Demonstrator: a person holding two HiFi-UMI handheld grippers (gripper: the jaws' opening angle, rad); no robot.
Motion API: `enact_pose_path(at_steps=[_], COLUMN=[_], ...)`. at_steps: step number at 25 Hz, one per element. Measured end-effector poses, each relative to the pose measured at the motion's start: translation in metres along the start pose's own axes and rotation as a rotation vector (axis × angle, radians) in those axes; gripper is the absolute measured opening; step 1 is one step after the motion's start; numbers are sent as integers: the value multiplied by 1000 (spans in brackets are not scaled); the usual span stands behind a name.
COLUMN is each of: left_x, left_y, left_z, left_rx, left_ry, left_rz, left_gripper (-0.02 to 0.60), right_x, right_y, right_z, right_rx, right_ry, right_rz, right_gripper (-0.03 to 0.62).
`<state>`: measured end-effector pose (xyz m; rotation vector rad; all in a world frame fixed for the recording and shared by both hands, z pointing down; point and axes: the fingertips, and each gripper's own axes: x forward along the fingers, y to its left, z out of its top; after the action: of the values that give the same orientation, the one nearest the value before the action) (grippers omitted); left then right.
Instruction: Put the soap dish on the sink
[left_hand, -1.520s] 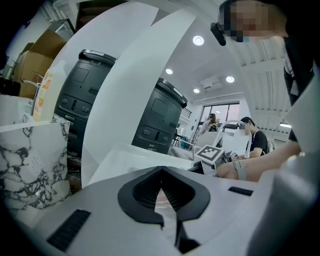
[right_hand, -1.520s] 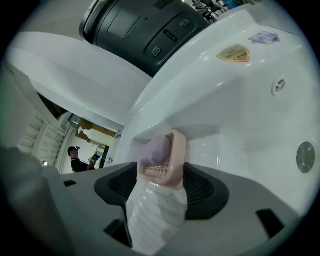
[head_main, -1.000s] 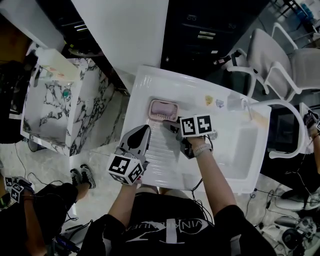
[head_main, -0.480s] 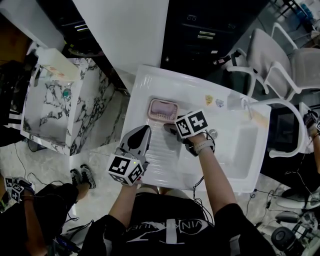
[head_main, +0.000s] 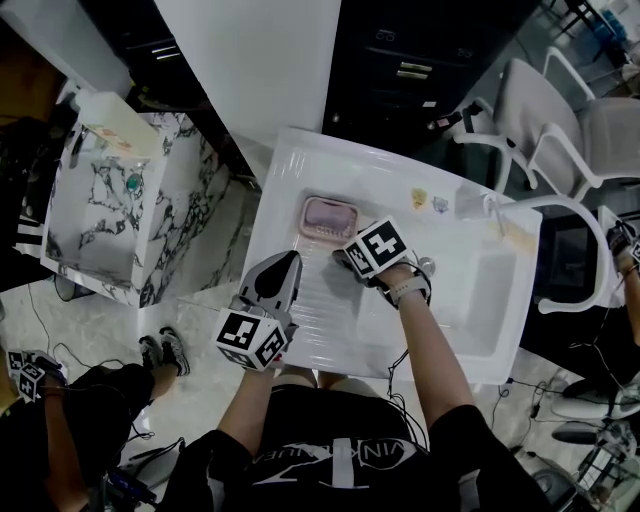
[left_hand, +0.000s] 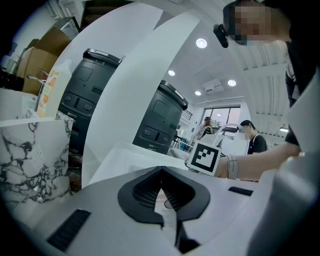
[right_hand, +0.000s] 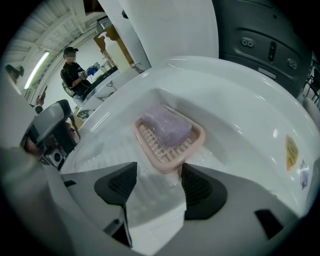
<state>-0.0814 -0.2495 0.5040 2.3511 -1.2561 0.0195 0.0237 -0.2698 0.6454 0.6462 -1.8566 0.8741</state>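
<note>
Both grippers hold nothing. The right gripper (right_hand: 157, 172) has rolled slightly, jaws wide apart just short of the dish (right_hand: 169, 137). The dish rests unmoved near the sink's (head_main: 283, 170) far-left corner, so placement looks done. The left gripper (left_hand: 161, 172) idles closed.

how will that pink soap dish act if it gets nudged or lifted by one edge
The soap dish looks like thin moulded plastic with slats, so probably stiff and light. The sink surface under it looks glossy, so a nudge would likely make it slide. The soap bar seems to lie loose on top; tilting the dish might shed it.
</note>
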Motion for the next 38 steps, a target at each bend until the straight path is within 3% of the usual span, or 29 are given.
enact_pose_path(at_steps=[9,18,24,30,34,38], left_x=[-4,-6,-6,-8,-10,-11], left_y=[-1,0,-4,-5,-4,-4], left_z=[-3,-5,-2,0,5,14], left_rx=[-8,-12,0,15,7,46], left_ry=[4,8,5,8,-1,-7], left_rz=[-1,-2,-8,-5,1,12], left_gripper=[15,15,15,15,15,15], right_x=[-3,-15,-29,-49,-66,-96], right_y=[-4,-2,-11,-16,-9,3], right_z=[-4,-3,-11,-5,4,16], right_rx=[-72,-38,-53,-16,-5,55], right_ry=[44,-7,-38,-199,-355,-562], right_rz=[-58,-24,-100,-136,-115,-64], right_gripper=[276,276,271,79,38,28])
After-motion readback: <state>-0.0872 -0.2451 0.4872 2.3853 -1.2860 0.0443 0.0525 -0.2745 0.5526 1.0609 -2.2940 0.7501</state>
